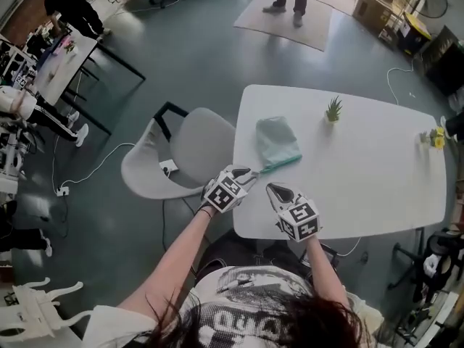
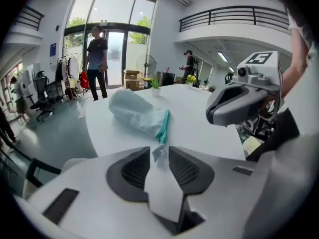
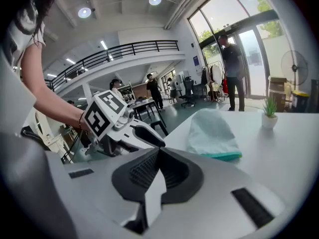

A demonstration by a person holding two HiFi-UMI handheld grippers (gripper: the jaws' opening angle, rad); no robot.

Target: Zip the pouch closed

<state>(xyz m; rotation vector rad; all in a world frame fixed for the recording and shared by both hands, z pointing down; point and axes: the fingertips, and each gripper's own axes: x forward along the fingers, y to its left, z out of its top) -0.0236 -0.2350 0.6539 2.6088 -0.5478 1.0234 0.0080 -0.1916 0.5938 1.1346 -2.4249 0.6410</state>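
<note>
Pouch (image 1: 277, 141): pale green, teal zip edge, flat on the white table (image 1: 362, 187) towards its left side. My left gripper (image 1: 249, 172): released, empty, tips near the zip's left end. My right gripper (image 1: 273, 189): clenched, empty, near edge.

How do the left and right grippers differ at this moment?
The left gripper has its jaws apart; the right gripper has its jaws together. The left gripper points at the teal zipper end of the pouch, close by; the right gripper sits farther back from it. Both hold nothing.
</note>
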